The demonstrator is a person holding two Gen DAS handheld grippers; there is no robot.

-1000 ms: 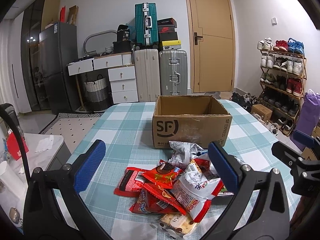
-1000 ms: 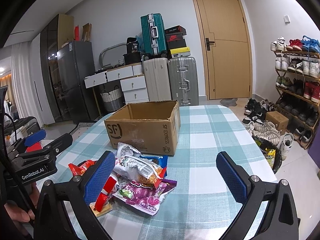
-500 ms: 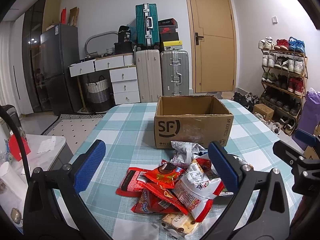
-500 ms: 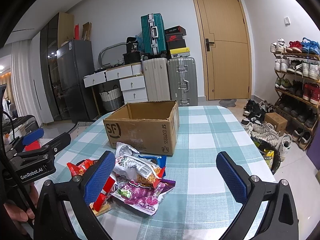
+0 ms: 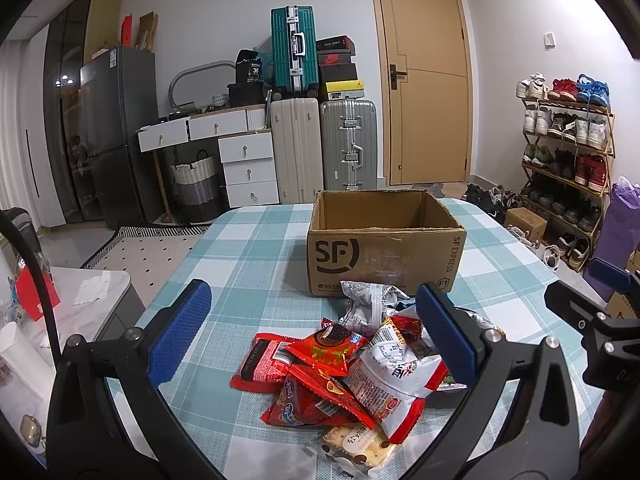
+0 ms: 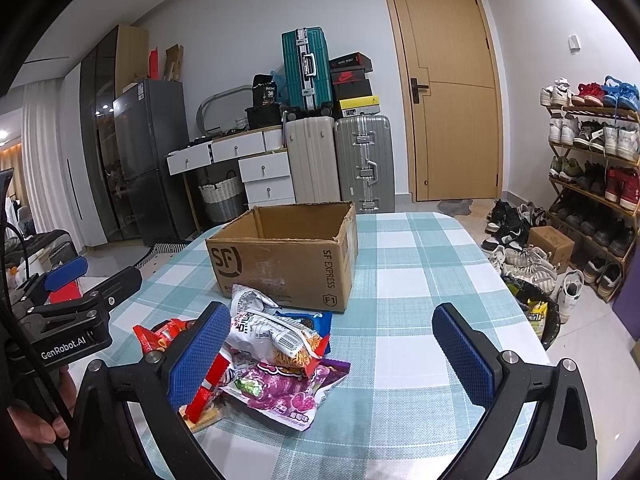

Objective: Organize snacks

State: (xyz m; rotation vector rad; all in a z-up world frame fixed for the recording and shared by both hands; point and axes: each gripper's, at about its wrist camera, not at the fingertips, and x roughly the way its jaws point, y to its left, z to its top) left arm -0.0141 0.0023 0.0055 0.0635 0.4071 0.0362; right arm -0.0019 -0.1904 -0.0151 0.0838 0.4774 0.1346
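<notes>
Cardboard box [image 5: 386, 240] stands open-topped and seemingly empty mid-desk [image 5: 248, 248], its printed long side facing both claws. Snack pile [image 5: 344, 364] lies touching that side, between the box and the near edge, crumpled red, white and purple packets overlapping. The left gripper [image 5: 316, 332] hangs straight above the pile, jaws spread wide and empty; the right gripper [image 6: 336, 352], equally wide and empty, has the pile under its left finger only. So the left seems nearer. Topmost red packet [image 5: 326, 350] lies crosswise.

One open brown cardboard box [image 5: 386, 246], one heap of crinkly foil snack packets [image 5: 344, 368], three upright hard-shell suitcases [image 5: 348, 148].
</notes>
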